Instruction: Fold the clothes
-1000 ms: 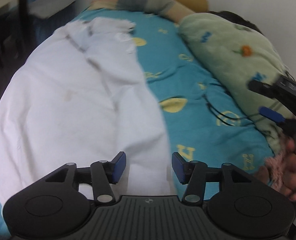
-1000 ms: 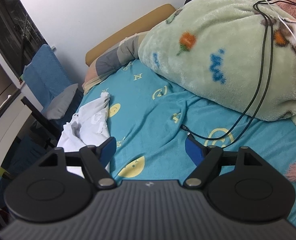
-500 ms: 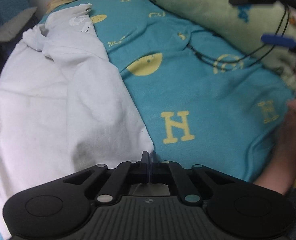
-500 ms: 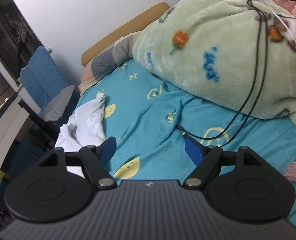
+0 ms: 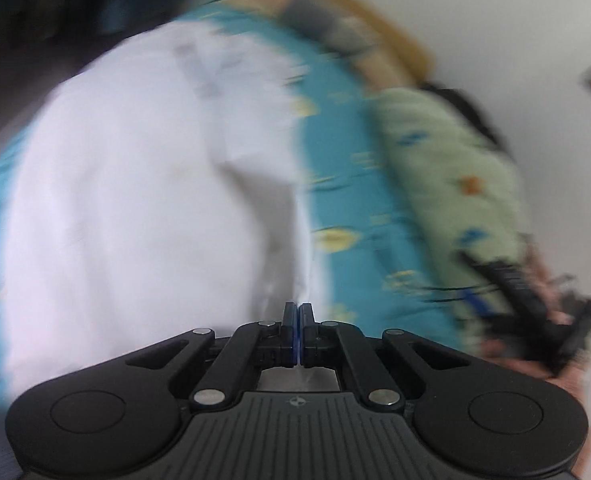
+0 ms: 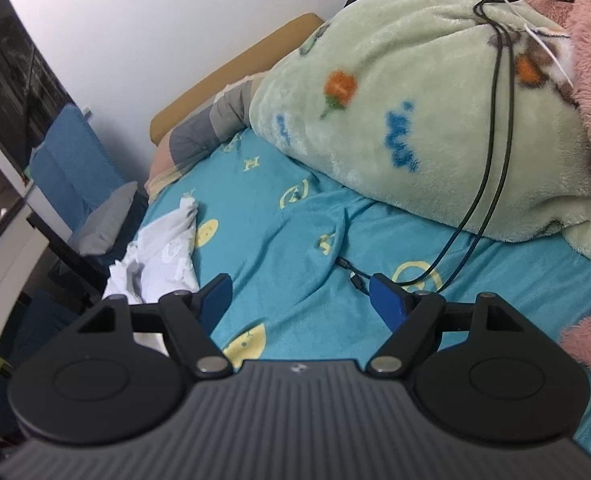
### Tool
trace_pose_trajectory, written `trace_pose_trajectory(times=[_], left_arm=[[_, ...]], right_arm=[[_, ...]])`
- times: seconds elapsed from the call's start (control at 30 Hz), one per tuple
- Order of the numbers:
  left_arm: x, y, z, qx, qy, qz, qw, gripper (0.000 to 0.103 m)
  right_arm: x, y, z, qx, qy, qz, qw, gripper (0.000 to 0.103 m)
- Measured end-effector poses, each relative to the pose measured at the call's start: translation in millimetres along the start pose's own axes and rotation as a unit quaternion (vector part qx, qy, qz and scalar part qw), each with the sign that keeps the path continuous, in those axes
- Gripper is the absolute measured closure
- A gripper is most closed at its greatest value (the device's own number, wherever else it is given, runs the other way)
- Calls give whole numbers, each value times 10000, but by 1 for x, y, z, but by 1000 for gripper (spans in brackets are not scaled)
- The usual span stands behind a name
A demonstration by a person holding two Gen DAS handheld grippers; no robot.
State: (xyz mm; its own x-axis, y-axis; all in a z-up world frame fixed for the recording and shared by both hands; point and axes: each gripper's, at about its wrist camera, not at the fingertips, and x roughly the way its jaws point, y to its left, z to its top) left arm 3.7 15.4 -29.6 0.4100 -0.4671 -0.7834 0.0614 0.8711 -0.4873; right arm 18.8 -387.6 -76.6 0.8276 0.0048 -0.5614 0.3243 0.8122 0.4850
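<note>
One white garment (image 5: 135, 208), thin and limp, lies on the bed (image 5: 335, 184); left gripper (image 5: 298, 320) jaws pinch its hem, right gripper (image 6: 299, 300) jaws apart, empty. It should drape when lifted.

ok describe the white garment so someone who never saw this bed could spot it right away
Start at the bed with the teal sheet printed with yellow letters and smiley faces. On the side away from the big pale green blanket lies the white garment, spread wide, one crumpled end toward the headboard. It is the only plain white cloth there, and the left claw is shut on its edge.
</note>
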Motion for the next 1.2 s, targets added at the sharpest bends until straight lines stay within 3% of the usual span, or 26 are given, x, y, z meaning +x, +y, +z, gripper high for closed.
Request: trace_pose_trajectory(times=[0.07, 0.13, 0.2, 0.3, 0.37, 0.43, 0.5, 0.57, 0.67, 0.7, 0.73, 0.8, 0.87, 1.0, 1.2], left_arm=[[9, 30, -4, -559, 342, 546, 9964, 102], [15, 45, -6, -837, 532, 680, 9927, 102], [15, 40, -3, -760, 439, 722, 9935, 102], [24, 39, -2, -754, 501, 678, 9936, 101], [33, 41, -1, -814, 602, 654, 9927, 96], [42, 43, -1, -874, 702, 629, 9917, 79], [55, 51, -2, -959, 896, 400, 9905, 69], [64, 53, -6, -958, 1018, 447, 9892, 69], [69, 52, -8, -880, 1143, 517, 9882, 75], [69, 51, -9, -848, 1176, 534, 9880, 91], [70, 50, -9, -817, 1208, 550, 9878, 100], [64, 45, -10, -732, 1145, 395, 9899, 101], [52, 38, -13, -676, 1055, 197, 9919, 101], [24, 14, -26, -535, 885, 5, 9946, 102], [43, 11, -46, -231, 938, 659, 9931, 100]], right_arm=[[6, 9, -5, -181, 220, 137, 9995, 25], [14, 22, -14, -464, 564, 383, 9966, 25], [22, 34, -27, -640, 1024, 739, 9899, 25], [42, 47, -52, -468, 1883, 1310, 9722, 26], [54, 56, -71, -436, 2394, 1473, 9587, 27], [61, 60, -82, -366, 2678, 1452, 9518, 33], [68, 61, -92, -274, 2917, 1389, 9460, 32], [72, 60, -101, -159, 3117, 1284, 9413, 32], [67, 79, -115, -749, 3315, 1347, 9308, 32], [65, 86, -120, -960, 3376, 1370, 9263, 32], [63, 93, -125, -1170, 3435, 1393, 9214, 33], [57, 106, -128, -1728, 3454, 1207, 9145, 82], [49, 115, -124, -2087, 3443, 1066, 9091, 89], [13, 131, -98, -2690, 3038, 1031, 9081, 90], [-7, 118, -105, -3434, 2825, 434, 8946, 93]])
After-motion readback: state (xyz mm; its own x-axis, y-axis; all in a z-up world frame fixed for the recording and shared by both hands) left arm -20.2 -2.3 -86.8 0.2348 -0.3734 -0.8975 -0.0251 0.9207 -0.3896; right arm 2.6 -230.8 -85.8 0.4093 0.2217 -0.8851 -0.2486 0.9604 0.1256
